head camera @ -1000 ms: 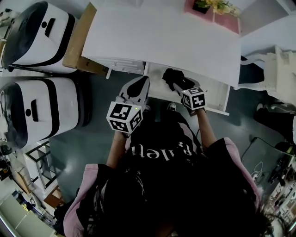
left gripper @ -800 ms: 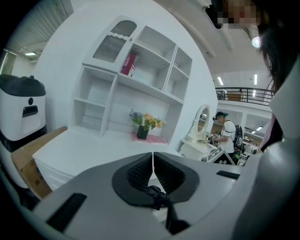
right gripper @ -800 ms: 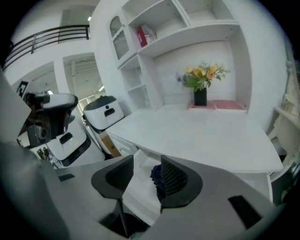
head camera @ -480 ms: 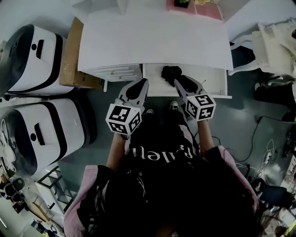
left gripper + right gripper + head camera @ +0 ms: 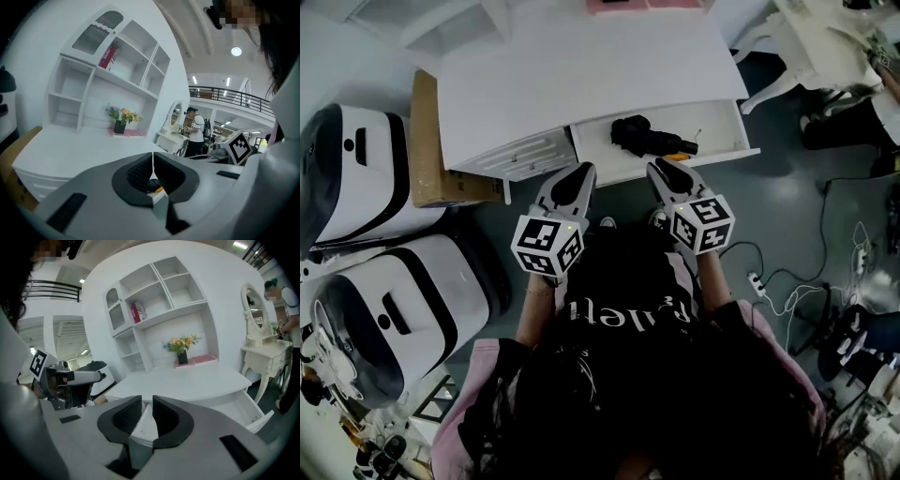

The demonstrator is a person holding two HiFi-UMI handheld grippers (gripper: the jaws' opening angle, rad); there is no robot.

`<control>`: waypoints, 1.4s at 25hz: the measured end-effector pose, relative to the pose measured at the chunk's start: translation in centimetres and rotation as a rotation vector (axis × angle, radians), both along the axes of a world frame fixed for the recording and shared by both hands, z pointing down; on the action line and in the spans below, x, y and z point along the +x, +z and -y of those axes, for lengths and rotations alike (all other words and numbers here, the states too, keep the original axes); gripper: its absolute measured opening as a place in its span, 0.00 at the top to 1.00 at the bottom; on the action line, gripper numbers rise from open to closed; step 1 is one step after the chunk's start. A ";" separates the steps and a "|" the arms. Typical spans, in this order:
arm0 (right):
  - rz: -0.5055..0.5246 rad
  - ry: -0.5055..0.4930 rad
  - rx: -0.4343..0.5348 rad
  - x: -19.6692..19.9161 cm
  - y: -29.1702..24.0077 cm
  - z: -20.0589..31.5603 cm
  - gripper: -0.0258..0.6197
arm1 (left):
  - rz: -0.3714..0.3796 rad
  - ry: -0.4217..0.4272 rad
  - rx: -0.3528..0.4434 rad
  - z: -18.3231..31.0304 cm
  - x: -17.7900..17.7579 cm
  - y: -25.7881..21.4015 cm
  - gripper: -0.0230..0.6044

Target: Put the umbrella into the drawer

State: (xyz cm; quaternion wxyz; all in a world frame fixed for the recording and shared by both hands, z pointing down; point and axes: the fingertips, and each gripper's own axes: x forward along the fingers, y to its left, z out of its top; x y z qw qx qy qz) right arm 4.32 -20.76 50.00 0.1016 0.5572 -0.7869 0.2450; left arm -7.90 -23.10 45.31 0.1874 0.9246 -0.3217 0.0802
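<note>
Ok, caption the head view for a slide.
Black umbrella lying inside the open drawer of a white desk.

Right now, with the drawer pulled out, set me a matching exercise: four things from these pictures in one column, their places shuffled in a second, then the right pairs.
Things:
1. umbrella
2. flower pot
3. red book
4. cardboard box

Places:
A. at the back of the desk top
B. beside the desk's end
C. lying in the open drawer
D. standing in a shelf compartment above the desk

Pairs: 1-C, 2-A, 3-D, 4-B
</note>
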 end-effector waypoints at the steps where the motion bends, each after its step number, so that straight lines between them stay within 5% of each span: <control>1: 0.000 0.004 0.002 0.1 -0.1 -0.5 0.82 | -0.003 0.011 0.000 -0.4 0.3 0.0 0.93; 9: -0.004 0.013 0.006 1.2 -0.6 -4.4 0.86 | -0.010 0.076 0.008 -3.8 3.2 -0.5 0.93; 21: 0.006 -0.022 0.017 4.9 -1.6 -14.3 0.86 | -0.009 0.069 0.015 -13.6 8.2 -1.6 0.93; 35: -0.008 -0.106 0.075 4.5 -3.4 -24.2 0.87 | -0.014 -0.002 0.051 -24.8 8.2 -2.4 0.93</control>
